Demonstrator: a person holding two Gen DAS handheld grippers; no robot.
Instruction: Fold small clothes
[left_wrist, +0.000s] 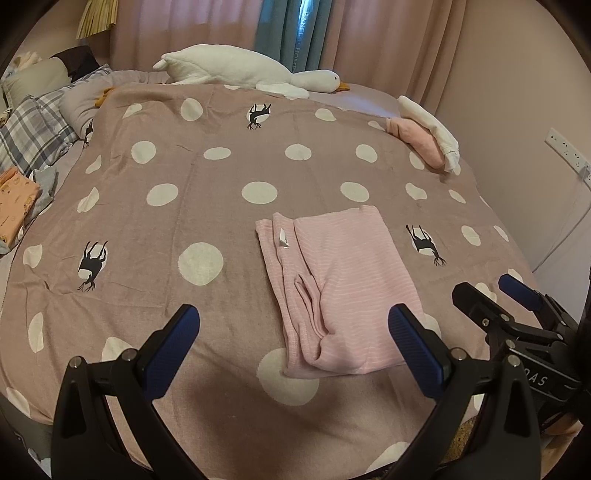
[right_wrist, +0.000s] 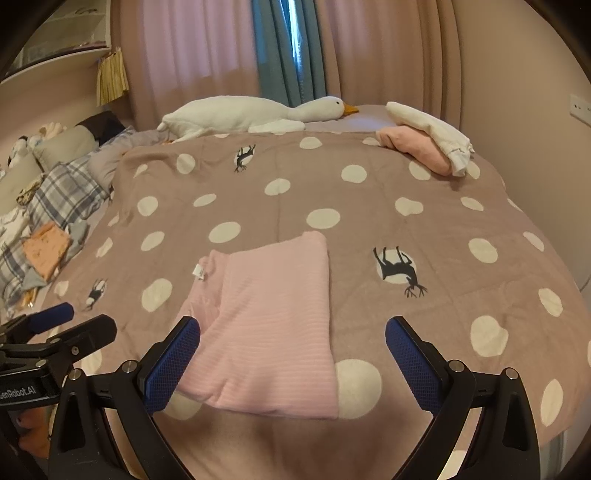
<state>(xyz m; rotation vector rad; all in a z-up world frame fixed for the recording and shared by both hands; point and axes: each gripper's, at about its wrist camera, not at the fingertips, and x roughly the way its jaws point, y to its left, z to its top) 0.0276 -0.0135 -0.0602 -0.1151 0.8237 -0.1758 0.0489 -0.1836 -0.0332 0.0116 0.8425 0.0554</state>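
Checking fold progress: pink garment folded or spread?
Folded. The pink garment lies as a compact layered rectangle on the blanket, edges stacked, tag showing; neither tool touches it.

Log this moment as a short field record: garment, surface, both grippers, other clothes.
garment: pink striped knit garment, folded, flat on the blanket, white tag showing
surface: mauve blanket with white dots
left gripper: open, empty, above the near edge
right gripper: open, empty
other clothes: pink and white folded pile at far right corner
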